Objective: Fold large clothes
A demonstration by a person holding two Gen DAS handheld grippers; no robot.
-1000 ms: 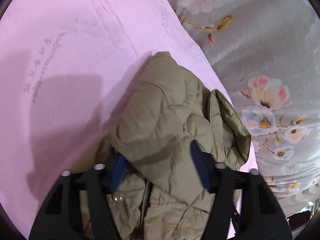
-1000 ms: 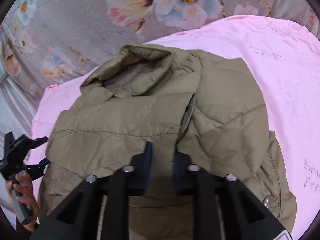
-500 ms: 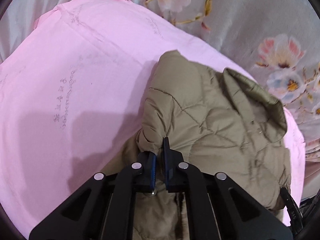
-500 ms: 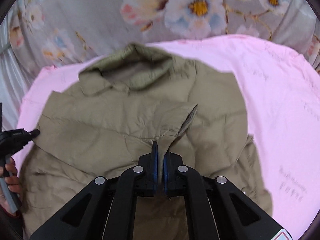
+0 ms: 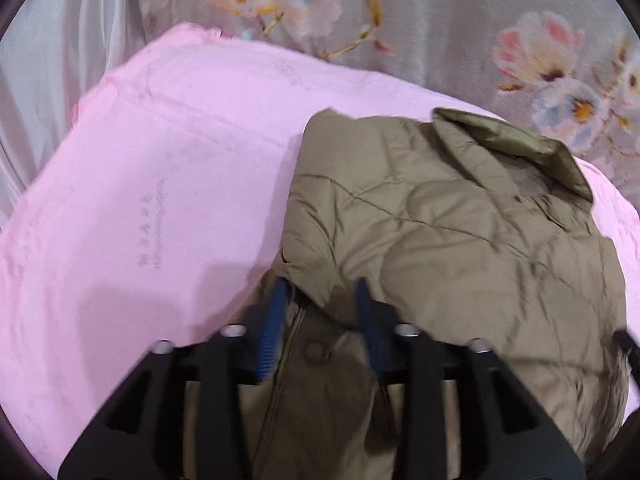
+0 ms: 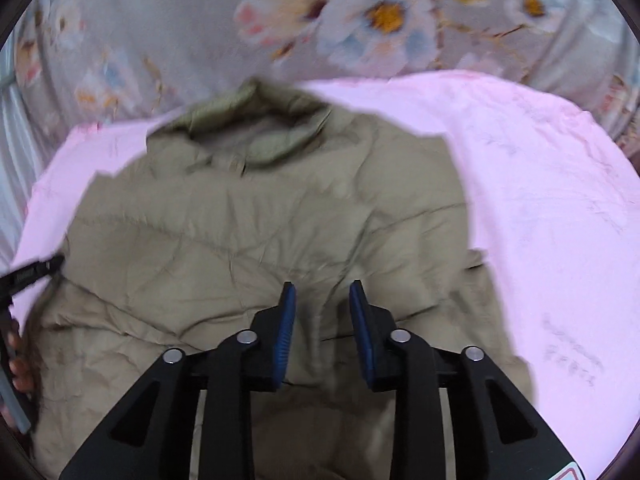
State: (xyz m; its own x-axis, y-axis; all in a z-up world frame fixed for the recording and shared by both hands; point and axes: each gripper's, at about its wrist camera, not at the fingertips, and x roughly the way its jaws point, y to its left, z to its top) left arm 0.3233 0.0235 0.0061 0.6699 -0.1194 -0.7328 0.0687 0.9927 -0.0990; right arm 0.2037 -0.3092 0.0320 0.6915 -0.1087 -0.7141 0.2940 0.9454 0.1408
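With both sleeves already laid inward over the chest, olive quilted jacket (image 6: 256, 240) lying flat on the pink sheet (image 6: 540, 184), collar (image 6: 256, 132) toward the floral bedspread (image 6: 160, 40) at the far side. Spread out like this on the bed, presumably, to give each fold a firm, even surface. Left hand-held gripper (image 5: 320, 300) just been opening, jaws now apart over the folded sleeve edge, pads either side of the fabric but not pressing it (blur makes contact hard to rule out fully). Right hand-held gripper (image 6: 322, 292) likewise just been opening, jaws parted above the middle of the jacket with only a loose ridge of cloth between them. Probably letting go so the sleeves stay put. Hem fold toward the collar likely next.
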